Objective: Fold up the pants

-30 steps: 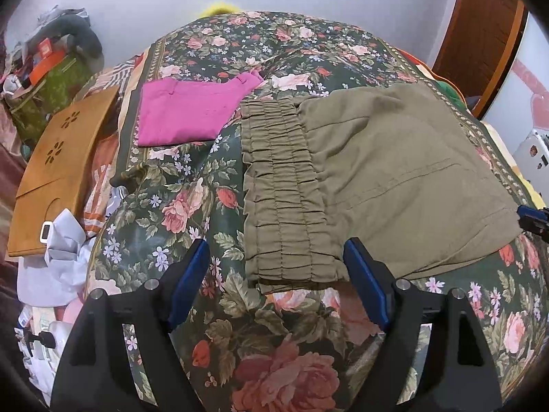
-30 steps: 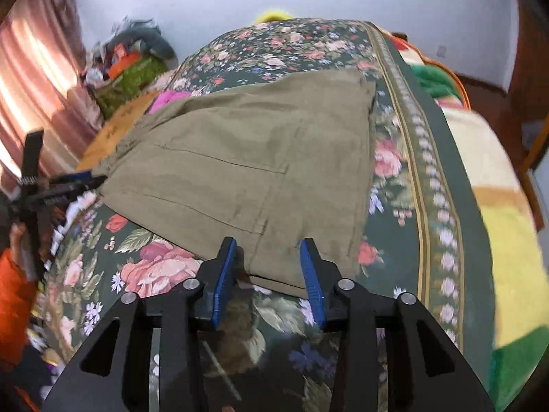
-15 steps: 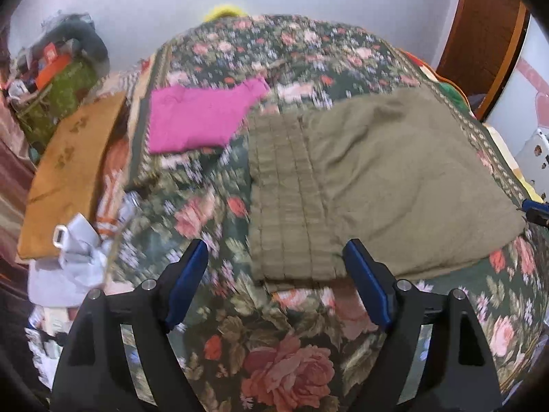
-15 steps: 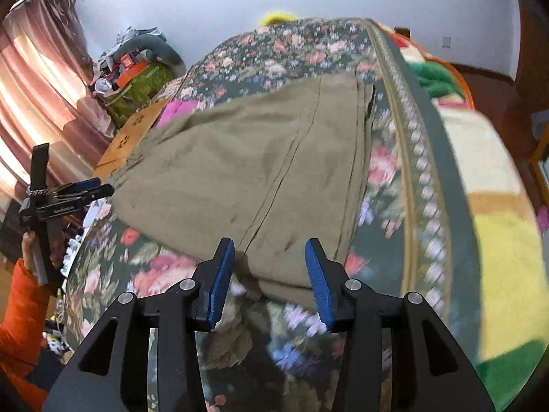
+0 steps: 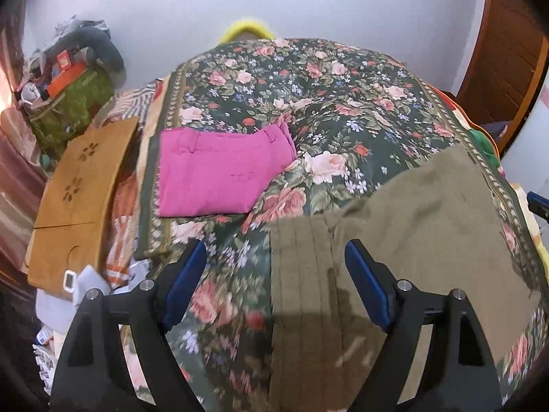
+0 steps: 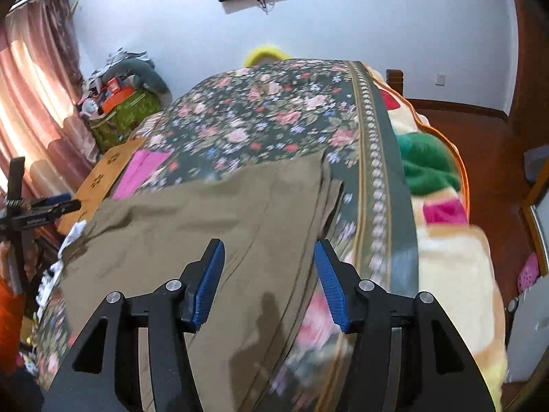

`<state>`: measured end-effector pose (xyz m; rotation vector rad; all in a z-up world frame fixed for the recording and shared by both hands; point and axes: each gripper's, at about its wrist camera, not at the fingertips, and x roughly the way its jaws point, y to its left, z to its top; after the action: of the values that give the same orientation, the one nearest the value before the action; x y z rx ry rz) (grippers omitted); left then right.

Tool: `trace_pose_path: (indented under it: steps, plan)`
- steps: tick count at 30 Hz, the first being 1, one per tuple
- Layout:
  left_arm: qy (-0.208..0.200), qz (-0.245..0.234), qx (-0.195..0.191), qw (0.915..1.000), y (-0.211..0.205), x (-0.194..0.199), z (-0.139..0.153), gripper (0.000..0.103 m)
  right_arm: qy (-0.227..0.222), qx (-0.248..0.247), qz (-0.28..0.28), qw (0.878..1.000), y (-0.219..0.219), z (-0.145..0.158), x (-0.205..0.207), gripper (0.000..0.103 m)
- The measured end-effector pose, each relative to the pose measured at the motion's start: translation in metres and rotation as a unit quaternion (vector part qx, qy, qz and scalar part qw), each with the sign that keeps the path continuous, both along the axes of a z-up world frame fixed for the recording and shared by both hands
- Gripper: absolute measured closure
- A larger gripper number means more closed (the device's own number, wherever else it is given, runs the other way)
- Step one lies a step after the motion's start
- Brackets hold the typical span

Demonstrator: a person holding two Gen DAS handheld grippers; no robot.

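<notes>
Bedspread (image 5: pixel 308 110) beneath both tongs, spread wide, empty.

We see soft, even room light, brighter at the curtain (image 6: pixel 32 110) on the right-wrist view's left edge. Fisheye bending darkens the corners. Motion blur smears the bedspread (image 5: pixel 219 302) low in both frames.

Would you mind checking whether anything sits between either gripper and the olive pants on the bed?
Nothing visible does. The left gripper is open directly over the waistband end of the olive pants, and the right gripper is open over the leg end. The folded pink pants lie clear, further up the bedspread.
</notes>
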<state>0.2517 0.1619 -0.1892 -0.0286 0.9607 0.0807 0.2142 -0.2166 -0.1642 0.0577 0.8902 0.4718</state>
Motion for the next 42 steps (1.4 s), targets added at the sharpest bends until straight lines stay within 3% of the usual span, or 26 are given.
trace_pose_path:
  steps: [11,21,22,24,26,27,36,42]
  plan:
    - [0.06,-0.022,-0.013,0.9979,-0.007,0.049,-0.049,0.02,0.053,-0.005,-0.011,0.999,0.004,-0.042,0.108,0.052]
    - [0.067,-0.015,-0.068,0.9953,0.003,0.05,-0.07,0.018,0.061,-0.014,0.025,0.998,0.028,-0.07,0.146,0.052]
    - [0.063,-0.013,-0.071,0.9954,0.004,0.049,-0.071,0.021,0.063,-0.015,0.027,0.998,0.03,-0.072,0.147,0.056]
    - [0.051,-0.017,-0.077,0.9956,0.003,0.045,-0.07,0.037,0.066,-0.02,0.029,0.997,0.033,-0.075,0.149,0.07]
    - [0.044,-0.012,-0.075,0.9961,0.002,0.043,-0.069,0.039,0.068,-0.035,0.025,0.997,0.034,-0.078,0.15,0.092]
    - [0.041,-0.009,-0.073,0.9964,0.001,0.042,-0.069,0.04,0.07,-0.034,0.025,0.997,0.034,-0.08,0.151,0.094]
    - [0.039,0.046,-0.122,0.9908,0.021,0.041,-0.077,0.042,0.044,-0.088,0.019,0.995,0.047,-0.087,0.147,0.097]
    - [0.047,0.048,-0.114,0.9912,0.019,0.039,-0.073,0.039,0.038,-0.11,0.014,0.993,0.049,-0.08,0.145,0.095]
